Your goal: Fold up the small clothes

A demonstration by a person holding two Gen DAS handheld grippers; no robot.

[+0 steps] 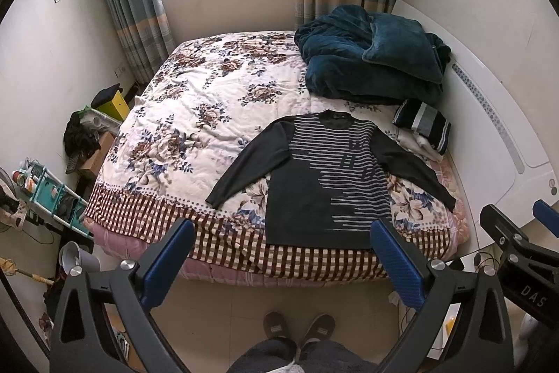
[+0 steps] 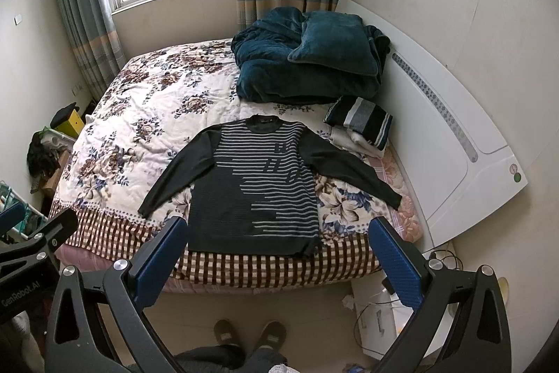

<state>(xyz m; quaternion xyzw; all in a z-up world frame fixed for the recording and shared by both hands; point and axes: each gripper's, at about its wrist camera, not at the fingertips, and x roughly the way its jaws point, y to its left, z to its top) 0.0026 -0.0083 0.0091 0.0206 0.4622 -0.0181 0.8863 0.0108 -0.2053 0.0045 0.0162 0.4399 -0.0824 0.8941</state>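
A dark long-sleeved sweater (image 1: 314,184) (image 2: 258,191) with pale stripes lies flat, face up, near the foot of the bed, sleeves spread to both sides, its hem at the bed's near edge. My left gripper (image 1: 283,233) is open, held in the air short of the hem, nothing between its blue pads (image 1: 167,264). My right gripper (image 2: 279,233) is open too, hovering before the hem, empty. The right gripper's tip (image 1: 517,233) shows at the right edge of the left wrist view; the left one (image 2: 35,233) shows at the left edge of the right wrist view.
The bed's floral quilt (image 1: 195,114) (image 2: 139,114) carries a heap of teal blankets (image 1: 370,58) (image 2: 307,62) and a folded striped stack (image 1: 422,128) (image 2: 360,123) at the right. A white headboard (image 2: 454,142) runs along the right. Cluttered shelves (image 1: 52,194) stand left. The person's slippers (image 1: 297,327) are on the floor.
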